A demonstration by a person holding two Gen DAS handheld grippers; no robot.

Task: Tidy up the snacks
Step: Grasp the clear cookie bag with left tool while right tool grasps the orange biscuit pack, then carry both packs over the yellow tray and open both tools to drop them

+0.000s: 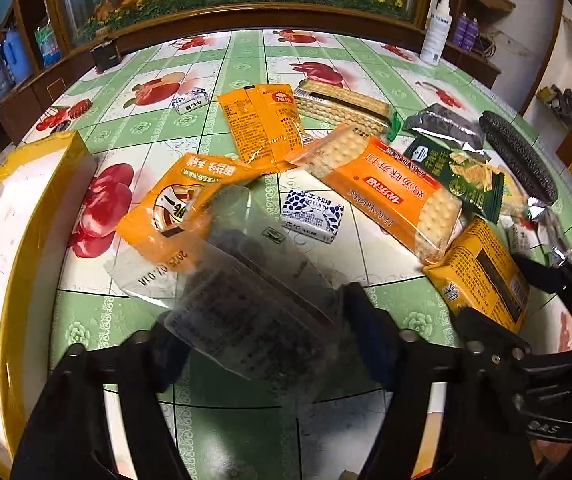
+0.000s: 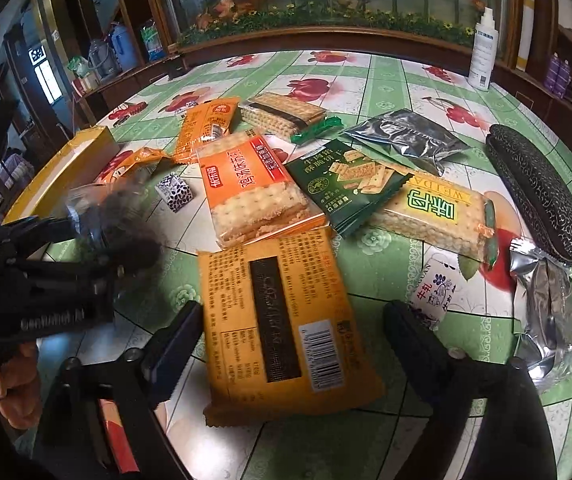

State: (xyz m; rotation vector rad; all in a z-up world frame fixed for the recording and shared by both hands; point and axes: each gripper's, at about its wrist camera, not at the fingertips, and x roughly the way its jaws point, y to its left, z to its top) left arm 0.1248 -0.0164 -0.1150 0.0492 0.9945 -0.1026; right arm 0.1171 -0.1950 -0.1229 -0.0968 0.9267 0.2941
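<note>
My left tongs [image 1: 261,344] are closed on a clear plastic packet [image 1: 245,304] with dark contents, lifted above the desk [image 1: 245,432] near its left edge; it is motion-blurred, so I cannot read it. Just left of it stands the yellow-rimmed box [image 1: 33,216], open side up, which I judge to be where the snacks go.

My right tongs [image 2: 290,320] are spread wide with nothing held, one finger on each side of a flat orange packet [image 2: 286,320] lying barcode-up near the desk's front edge. More snacks lie scattered behind it: an orange cracker pack [image 2: 253,188], a dark green biscuit packet [image 2: 342,184] and a small blue-and-white candy [image 2: 173,192].

The risk I see is the slick clear packet slipping from a pinch on its loose film, or catching the box rim as I swing it over. On the right, closing on the flat packet could just slide it along the cloth.

The right view alone shows the left tongs side-on, and a dark patterned case [image 2: 538,192] at the right edge. The left view alone shows the box's white interior.
</note>
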